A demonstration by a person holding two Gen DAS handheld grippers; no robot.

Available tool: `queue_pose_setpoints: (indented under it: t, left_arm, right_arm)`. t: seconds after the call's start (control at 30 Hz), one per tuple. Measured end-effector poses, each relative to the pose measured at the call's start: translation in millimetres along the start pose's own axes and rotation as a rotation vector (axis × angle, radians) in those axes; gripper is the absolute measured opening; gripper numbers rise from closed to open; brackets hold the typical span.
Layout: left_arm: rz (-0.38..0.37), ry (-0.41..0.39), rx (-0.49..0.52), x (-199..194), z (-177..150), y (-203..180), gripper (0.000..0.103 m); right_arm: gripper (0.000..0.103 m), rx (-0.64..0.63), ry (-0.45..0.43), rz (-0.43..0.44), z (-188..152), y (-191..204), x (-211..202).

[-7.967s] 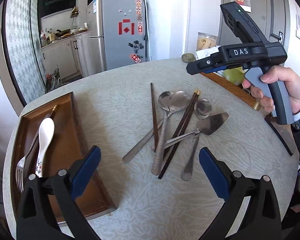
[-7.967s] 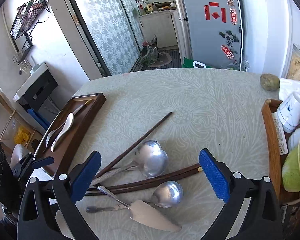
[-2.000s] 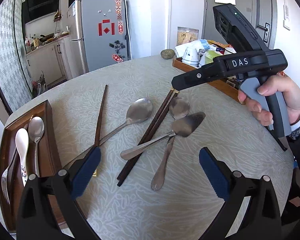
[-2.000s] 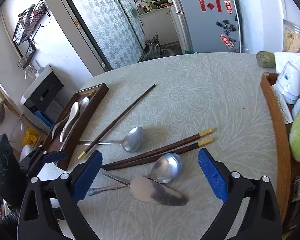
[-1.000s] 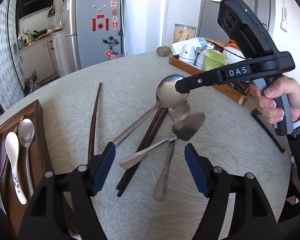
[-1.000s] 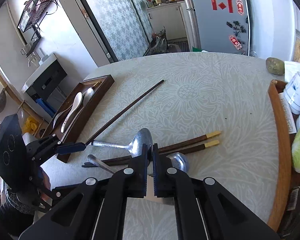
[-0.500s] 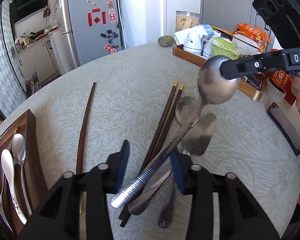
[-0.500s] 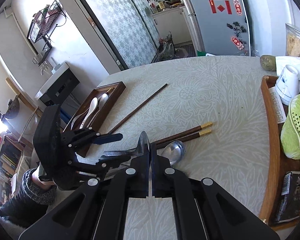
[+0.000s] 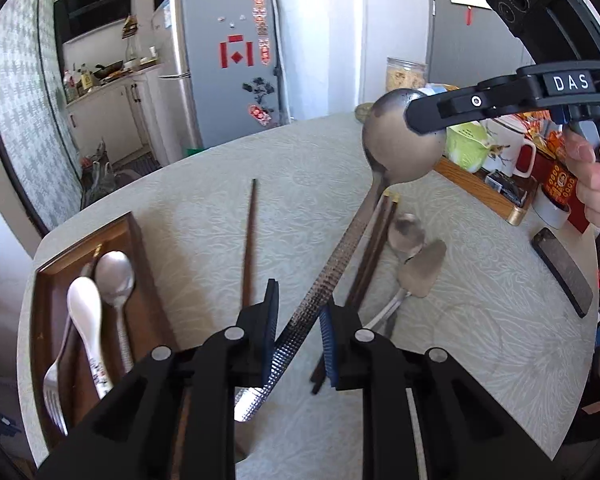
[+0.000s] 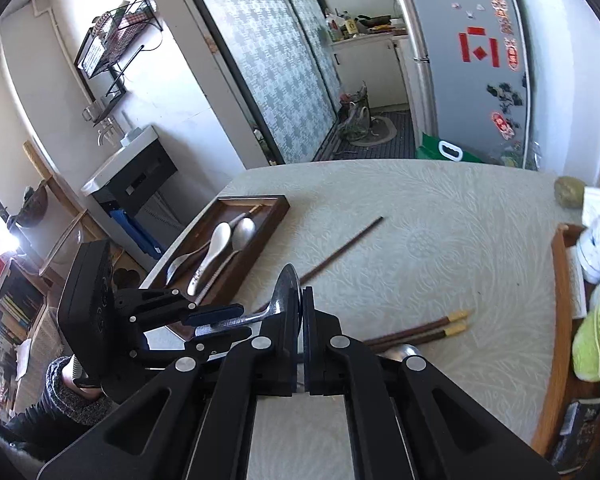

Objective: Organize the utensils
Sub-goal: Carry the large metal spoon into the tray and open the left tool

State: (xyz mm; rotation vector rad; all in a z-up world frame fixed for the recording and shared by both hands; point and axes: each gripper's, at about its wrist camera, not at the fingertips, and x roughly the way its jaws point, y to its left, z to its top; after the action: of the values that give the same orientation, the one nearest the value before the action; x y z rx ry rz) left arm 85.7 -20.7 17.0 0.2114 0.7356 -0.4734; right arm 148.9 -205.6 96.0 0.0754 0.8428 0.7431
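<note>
I am holding one large metal spoon point(image 9: 384, 184) up off the tabletop point(image 9: 480, 320) with both tools at once. My right tool point(image 10: 301, 312) is clamped shut on the edge of the spoon's bowl, and in the left wrist view its black finger point(image 9: 444, 114) is covering part of that bowl. My left tool point(image 9: 298, 326) is closing around the spoon's textured handle; one blue pad point(image 9: 271, 320) is touching it, while the other is sitting just beside it, so I cannot tell whether that grip is firm. The handle is running diagonally down from the bowl to the left tool, its end poking out below the pads.

Below the spoon, a pair of dark chopsticks point(image 10: 416, 332) with pale tips is lying on the tabletop, and a single dark chopstick point(image 9: 250, 240) is lying apart from them, nearer the wooden tray point(image 9: 140, 240). A smaller spoon point(image 9: 406, 234) and a flat cake server point(image 9: 420, 270) are resting just beside the pair. The tray is sitting at the tabletop's edge, holding a white ceramic spoon point(image 9: 86, 312), a metal spoon point(image 9: 114, 276) and a fork point(image 9: 54, 384) side by side. A second tray point(image 9: 476, 188) with cups and a green item is standing at the far side.
</note>
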Motion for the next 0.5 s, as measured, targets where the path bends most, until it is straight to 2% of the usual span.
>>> queue_pose_setpoints:
  t: [0.27, 0.33, 0.5]
  left_arm:
    - [0.112, -0.002, -0.179, -38.8, -32.3, 82.4, 0.021]
    - [0.140, 0.005, -0.207, -40.6, -40.0, 99.6, 0.020]
    - [0.151, 0.011, -0.271, -37.1, -53.2, 134.2, 0.019]
  right_arm:
    - [0.002, -0.103, 0.063, 0.082, 48.2, 69.3, 83.9]
    - [0.002, -0.112, 0.080, 0.100, 57.5, 78.8, 107.6]
    - [0.003, -0.116, 0.115, 0.110, 69.5, 89.2, 157.4]
